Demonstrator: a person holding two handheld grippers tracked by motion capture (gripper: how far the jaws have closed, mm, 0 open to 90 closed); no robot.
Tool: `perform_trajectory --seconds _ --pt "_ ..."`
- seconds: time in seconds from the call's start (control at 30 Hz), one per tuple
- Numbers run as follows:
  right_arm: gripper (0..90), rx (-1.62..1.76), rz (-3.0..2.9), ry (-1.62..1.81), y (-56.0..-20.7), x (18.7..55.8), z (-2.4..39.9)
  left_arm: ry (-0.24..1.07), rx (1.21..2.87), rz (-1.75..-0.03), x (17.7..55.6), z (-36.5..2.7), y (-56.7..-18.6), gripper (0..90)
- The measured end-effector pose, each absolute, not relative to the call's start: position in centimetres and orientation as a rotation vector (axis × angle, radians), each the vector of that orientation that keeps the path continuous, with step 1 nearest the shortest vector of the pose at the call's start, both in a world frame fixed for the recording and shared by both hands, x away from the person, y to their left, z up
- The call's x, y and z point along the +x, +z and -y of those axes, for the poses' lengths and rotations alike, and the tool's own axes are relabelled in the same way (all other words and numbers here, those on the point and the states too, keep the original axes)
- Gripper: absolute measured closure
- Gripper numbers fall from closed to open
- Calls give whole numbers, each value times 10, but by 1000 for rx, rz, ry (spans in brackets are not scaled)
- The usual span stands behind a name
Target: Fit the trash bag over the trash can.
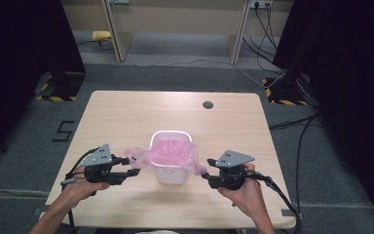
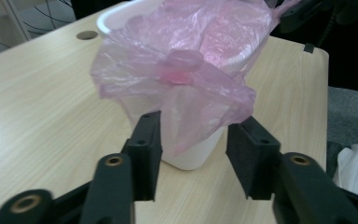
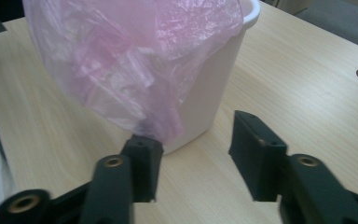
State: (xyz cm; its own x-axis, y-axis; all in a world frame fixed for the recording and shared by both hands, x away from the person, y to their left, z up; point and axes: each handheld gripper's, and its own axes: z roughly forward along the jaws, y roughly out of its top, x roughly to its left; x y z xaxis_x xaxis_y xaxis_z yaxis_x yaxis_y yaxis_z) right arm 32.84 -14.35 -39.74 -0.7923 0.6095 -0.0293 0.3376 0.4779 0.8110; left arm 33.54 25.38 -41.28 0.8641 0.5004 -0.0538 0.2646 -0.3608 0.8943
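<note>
A small white bin (image 1: 171,174) stands near the middle of the wooden table (image 1: 126,112), lined with a thin pink plastic bag (image 1: 168,152) whose edges spill over both sides. My left gripper (image 1: 131,166) sits at the bin's left, open. In the left gripper view the bag (image 2: 191,56) hangs down loosely between the jaws of that gripper (image 2: 198,123), in front of the bin (image 2: 191,157). My right gripper (image 1: 207,168) is at the bin's right, also open (image 3: 193,130). There the bag (image 3: 121,60) drapes onto the tip of one jaw, beside the bin wall (image 3: 209,88).
A round cable hole (image 1: 208,104) is set in the table's far side. Black stands (image 1: 63,80) and cables (image 1: 297,122) lie on the grey floor around the table. Bare wood surrounds the bin, and the table's front edge runs just under my hands.
</note>
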Motion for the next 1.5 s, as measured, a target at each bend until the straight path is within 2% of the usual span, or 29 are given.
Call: perform_trajectory --seconds 0.17,0.5,0.63,0.8,1.07,1.17,1.33,1.43,1.5 --pt "348 758 -2410 1258 -388 320 153 268 1936 -589 328 -259 -408 433" --pt "223 745 -2336 1404 -356 309 148 280 1874 -613 318 -249 -384 297" --pt "203 748 -2276 1459 -343 307 139 336 1849 -640 323 -246 -377 276" --pt "214 716 -2241 1517 -330 313 123 344 1837 -650 325 -247 -370 264" --pt "228 669 -2295 1420 -332 328 90 372 1817 -651 322 -262 -359 274" --pt "281 663 -2305 1364 -335 331 84 382 1806 -677 326 -265 -356 268" --pt "514 634 -2329 1275 -341 342 80 413 1804 -682 334 -257 -349 258" --pt "614 624 -2316 1279 -342 350 82 433 1840 -682 343 -245 -348 263" --pt "647 624 -2303 1282 -342 354 83 409 1825 -695 351 -242 -348 273"
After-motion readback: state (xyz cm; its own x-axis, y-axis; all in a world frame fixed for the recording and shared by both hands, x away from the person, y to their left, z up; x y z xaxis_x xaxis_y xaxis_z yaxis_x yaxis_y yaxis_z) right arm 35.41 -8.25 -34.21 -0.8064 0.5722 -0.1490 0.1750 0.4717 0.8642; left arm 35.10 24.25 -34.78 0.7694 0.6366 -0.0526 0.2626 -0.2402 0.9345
